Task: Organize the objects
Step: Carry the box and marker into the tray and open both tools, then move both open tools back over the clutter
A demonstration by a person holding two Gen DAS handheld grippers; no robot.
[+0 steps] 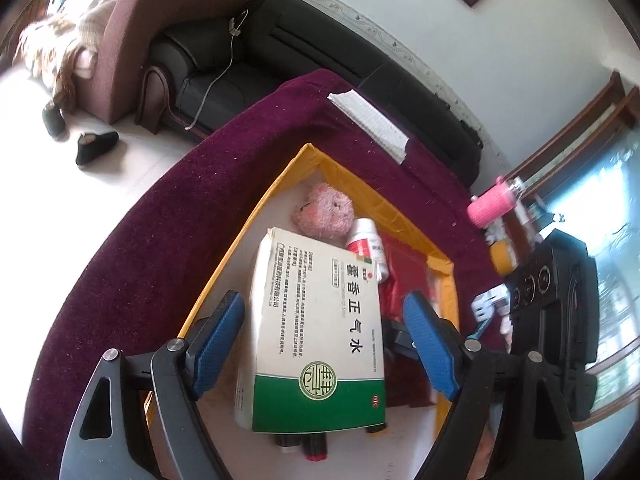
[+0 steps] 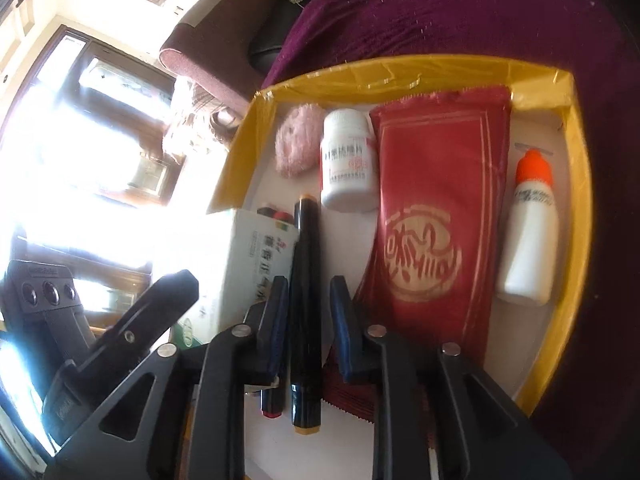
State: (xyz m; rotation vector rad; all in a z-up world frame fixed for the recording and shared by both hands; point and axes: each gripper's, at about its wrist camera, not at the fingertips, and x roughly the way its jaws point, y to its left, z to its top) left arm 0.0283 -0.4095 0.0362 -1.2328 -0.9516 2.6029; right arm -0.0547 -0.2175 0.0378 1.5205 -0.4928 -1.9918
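Note:
A yellow-rimmed tray [image 1: 280, 184] [image 2: 576, 168] sits on a purple cloth. In it lie a white-and-green medicine box [image 1: 320, 332] [image 2: 248, 256], a pink plush [image 1: 324, 216] [image 2: 296, 144], a white pill bottle [image 1: 366, 244] [image 2: 348, 160], a red packet [image 2: 432, 216] [image 1: 404, 280], a white dropper bottle with an orange cap [image 2: 528, 236] and a black marker [image 2: 306, 300]. My left gripper [image 1: 324, 344] is open, its fingers either side of the box. My right gripper [image 2: 308, 328] has its fingers either side of the black marker with a small gap to it.
A notepad [image 1: 372, 124] lies on the cloth [image 1: 160, 240] beyond the tray. A black sofa [image 1: 280, 52] and a maroon cushion stand behind it. Shoes lie on the floor at left. The right gripper's body [image 1: 552, 320] shows at the tray's right side.

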